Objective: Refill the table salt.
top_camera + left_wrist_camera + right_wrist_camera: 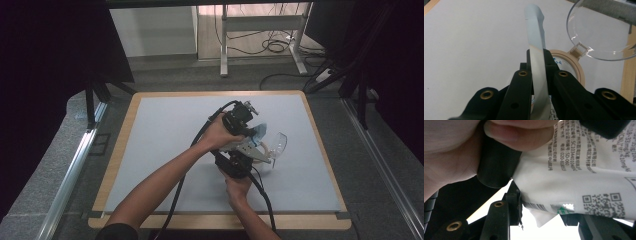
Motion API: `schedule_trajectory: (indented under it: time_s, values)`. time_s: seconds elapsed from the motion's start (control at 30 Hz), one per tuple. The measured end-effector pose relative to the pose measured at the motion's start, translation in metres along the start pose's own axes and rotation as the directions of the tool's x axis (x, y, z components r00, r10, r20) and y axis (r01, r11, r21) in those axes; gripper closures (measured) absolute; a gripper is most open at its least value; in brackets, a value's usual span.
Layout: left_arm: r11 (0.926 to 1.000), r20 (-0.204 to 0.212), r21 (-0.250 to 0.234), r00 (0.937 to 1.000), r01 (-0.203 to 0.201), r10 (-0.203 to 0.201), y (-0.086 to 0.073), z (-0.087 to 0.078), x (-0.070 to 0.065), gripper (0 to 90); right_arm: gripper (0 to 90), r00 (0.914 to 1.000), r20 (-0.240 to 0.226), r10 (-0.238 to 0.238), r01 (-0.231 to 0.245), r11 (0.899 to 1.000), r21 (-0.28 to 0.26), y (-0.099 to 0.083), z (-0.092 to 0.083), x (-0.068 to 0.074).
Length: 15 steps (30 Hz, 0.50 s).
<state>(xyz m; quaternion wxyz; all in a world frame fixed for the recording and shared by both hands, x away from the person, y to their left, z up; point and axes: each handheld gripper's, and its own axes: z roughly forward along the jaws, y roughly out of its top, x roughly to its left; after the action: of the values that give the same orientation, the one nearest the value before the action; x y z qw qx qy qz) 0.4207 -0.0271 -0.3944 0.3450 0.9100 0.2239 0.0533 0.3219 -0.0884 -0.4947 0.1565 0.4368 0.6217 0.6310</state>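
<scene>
While both hands hold steady over the middle of the table, the left gripper [537,72] has its two black jaws pressed together on the edge of a small white sachet [536,47], the flat packet standing up on edge between them. In the right gripper view, the right gripper [539,207] has the same printed sachet between its jaws, a barcode corner and a ragged bit of torn film right at the left jaw; whether the pads truly bite, I cannot tell from here. From the high view the two tools sit almost on top of one another, left gripper [239,121] above, right gripper [235,162] below, with the sachet [259,131] bridged between them.

Just beyond lies a clear stemmed glass [276,145] tipped on its side on the grey mat [165,125], its bowl looming close behind the sachet in the left gripper view, and a tan roll of tape [571,67] rests beside it.

My worry: this looks like a tear in progress. If the pull comes suddenly, the film could rip wide and fling its contents across the mat, or the sachet could slip out of the right jaws. A jerk sideways could also knock the glass rolling towards the wooden table edge [320,145].
</scene>
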Motion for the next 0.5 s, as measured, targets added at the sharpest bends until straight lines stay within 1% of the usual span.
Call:
schedule_trajectory:
  time_s: [0.5]
  values:
    - [1.0000,-0.002,0.002,1.0000,-0.003,0.003,0.0003,-0.0007,0.0004,87.8,59.2,1.0000,0.002,0.001,-0.001,1.000,-0.004,0.0002,0.0003,0.0004]
